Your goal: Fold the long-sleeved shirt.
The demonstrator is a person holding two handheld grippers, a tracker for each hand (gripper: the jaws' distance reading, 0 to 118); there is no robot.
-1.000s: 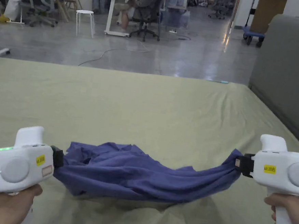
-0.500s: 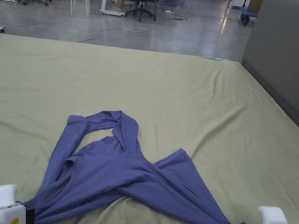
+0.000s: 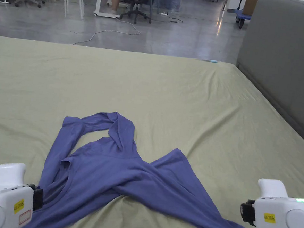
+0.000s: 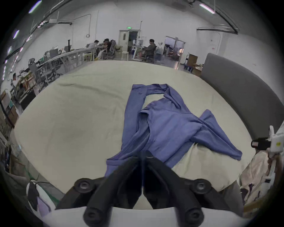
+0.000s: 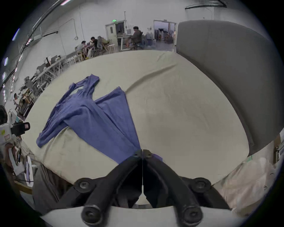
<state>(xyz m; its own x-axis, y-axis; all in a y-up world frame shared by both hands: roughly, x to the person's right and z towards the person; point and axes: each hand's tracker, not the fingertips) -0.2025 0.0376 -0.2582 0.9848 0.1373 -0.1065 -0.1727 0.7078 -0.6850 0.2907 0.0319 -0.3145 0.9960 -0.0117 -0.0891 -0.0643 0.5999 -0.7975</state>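
The shirt (image 3: 129, 176) is lying on the bed (image 3: 184, 99), spread out but not flat: one sleeve is looping round at the far end, and the body is twisting over itself in the middle, so one corner is trailing toward the right and another toward the left.

The left gripper (image 3: 37, 198) is hanging at the near left edge of the cloth. In its own view the jaws are standing pressed together with nothing between them, the hem lying just beyond the tips. The right gripper (image 3: 244, 212) is hovering just beside the right corner, apart from it in the head view; its jaws too are meeting tip to tip, empty as far as I can tell.

No fold is made yet, I'd say. The twist needs straightening and the sleeves laying in before any folding starts.
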